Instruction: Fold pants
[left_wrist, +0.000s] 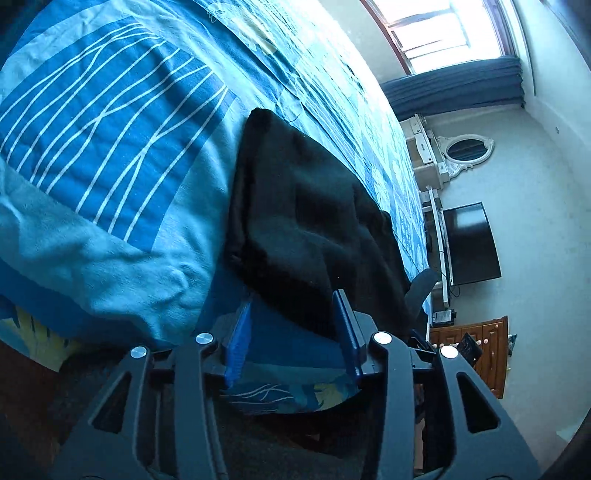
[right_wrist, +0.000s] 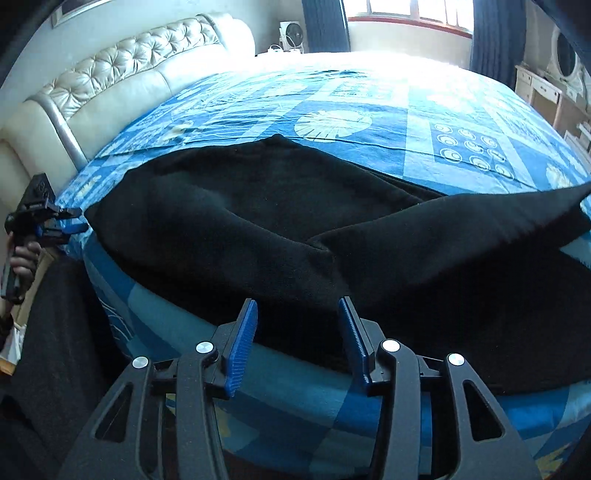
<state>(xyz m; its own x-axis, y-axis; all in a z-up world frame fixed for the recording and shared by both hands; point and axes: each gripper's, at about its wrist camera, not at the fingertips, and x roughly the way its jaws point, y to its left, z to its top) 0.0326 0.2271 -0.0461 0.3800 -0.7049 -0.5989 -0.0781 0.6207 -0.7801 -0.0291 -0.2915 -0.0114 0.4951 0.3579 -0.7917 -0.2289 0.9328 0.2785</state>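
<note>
Black pants lie across the near edge of the bed, and one leg crosses over toward the right. My right gripper is open at the near hem; dark cloth lies between its blue fingers, which do not press on it. In the left wrist view the pants run away from me along the bed. My left gripper is open at their near end, with the cloth's edge just ahead of its blue pads. The left gripper also shows in the right wrist view, at the pants' left end, held by a hand.
The bed has a blue patterned sheet and a cream tufted headboard. A blue striped duvet lies to the left of the pants. A dark TV, a white mirror, a wooden cabinet and a window stand beyond.
</note>
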